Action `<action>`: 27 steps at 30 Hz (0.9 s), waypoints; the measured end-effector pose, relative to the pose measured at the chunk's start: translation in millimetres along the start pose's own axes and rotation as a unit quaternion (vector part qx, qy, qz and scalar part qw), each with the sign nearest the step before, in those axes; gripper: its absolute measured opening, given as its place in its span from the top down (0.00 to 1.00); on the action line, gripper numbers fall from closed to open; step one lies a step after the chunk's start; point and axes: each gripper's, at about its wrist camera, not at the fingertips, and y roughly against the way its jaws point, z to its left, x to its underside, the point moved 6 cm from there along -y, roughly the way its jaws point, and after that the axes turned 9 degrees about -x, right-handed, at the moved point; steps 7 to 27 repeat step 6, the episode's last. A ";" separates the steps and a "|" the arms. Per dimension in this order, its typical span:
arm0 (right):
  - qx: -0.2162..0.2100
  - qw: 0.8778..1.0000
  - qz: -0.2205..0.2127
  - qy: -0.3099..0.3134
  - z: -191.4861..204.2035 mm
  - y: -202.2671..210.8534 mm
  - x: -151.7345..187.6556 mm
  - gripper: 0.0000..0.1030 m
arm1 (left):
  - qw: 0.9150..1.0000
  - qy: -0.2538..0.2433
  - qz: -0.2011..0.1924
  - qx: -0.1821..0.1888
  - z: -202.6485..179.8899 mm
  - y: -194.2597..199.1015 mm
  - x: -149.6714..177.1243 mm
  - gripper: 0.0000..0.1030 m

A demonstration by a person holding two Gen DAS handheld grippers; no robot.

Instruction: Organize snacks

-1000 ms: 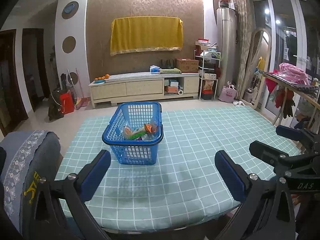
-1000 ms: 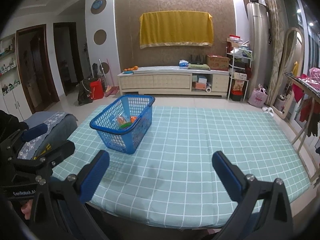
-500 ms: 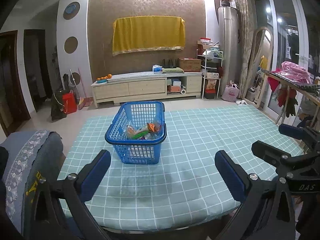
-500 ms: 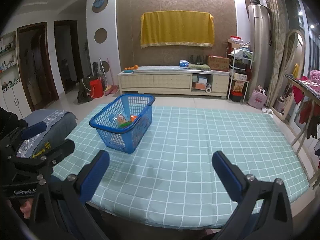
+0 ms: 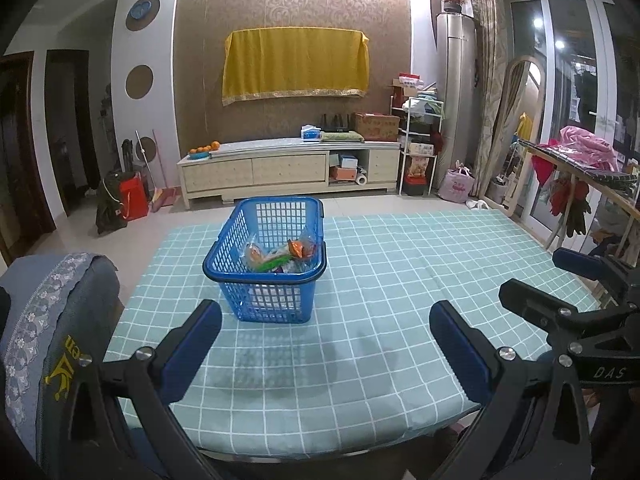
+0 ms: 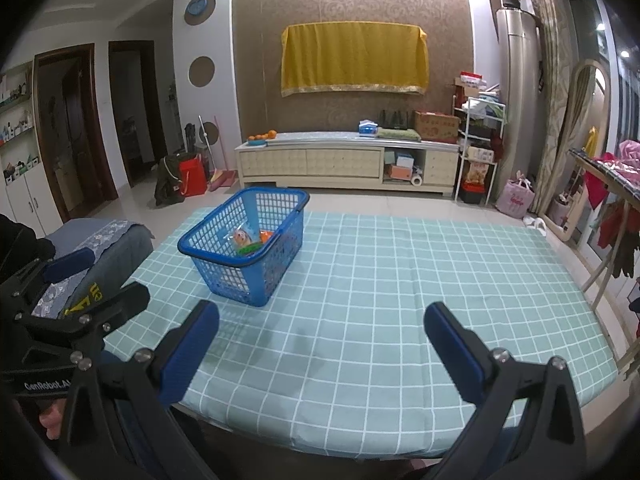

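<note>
Two pairs of tongs are held over the near edge of the table point(image 5: 400, 280), and both are spread wide with nothing between their blue pads. The left tongs point(image 5: 326, 344) look almost straight at the blue basket point(image 5: 266, 264), which stands on the checked tablecloth ahead of them and slightly to their left. From the right tongs point(image 6: 322, 340) the same basket point(image 6: 248, 244) is seen ahead but well off to the left, with open cloth directly in front. The left tongs are therefore judged to be the nearer and the better lined up.

The snack packets point(image 5: 280, 256) lie inside the basket, heaped on its bottom towards the near wall; orange, green and clear wrappers can be made out, but single packets cannot be told apart. No packet is seen on the cloth outside the basket.

The basket's long axis runs away from the person, roughly along the line of the left tongs, so that one short wall is turned towards them. Its handles appear folded down along the rim.

Any reach for the packets would have to go forward and down over that near short wall, since the mesh sides bar a level approach. A reach from the right would cross in front of the left tongs, which show at the left border of the right view, and could knock the light basket sideways
</note>
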 end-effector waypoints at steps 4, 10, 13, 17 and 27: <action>-0.004 1.000 0.004 -0.001 1.2 -0.1 0.4 0.00 | 1.000 0.000 0.001 0.001 0.2 0.0 -0.1 0.00; -0.003 1.000 0.003 0.001 2.6 0.6 0.1 0.00 | 1.000 0.001 0.003 0.004 -0.6 0.7 0.2 0.00; -0.003 1.000 0.003 0.001 2.6 0.6 0.1 0.00 | 1.000 0.001 0.003 0.004 -0.6 0.7 0.2 0.00; -0.003 1.000 0.003 0.001 2.6 0.6 0.1 0.00 | 1.000 0.001 0.003 0.004 -0.6 0.7 0.2 0.00; -0.003 1.000 0.003 0.001 2.6 0.6 0.1 0.00 | 1.000 0.001 0.003 0.004 -0.6 0.7 0.2 0.00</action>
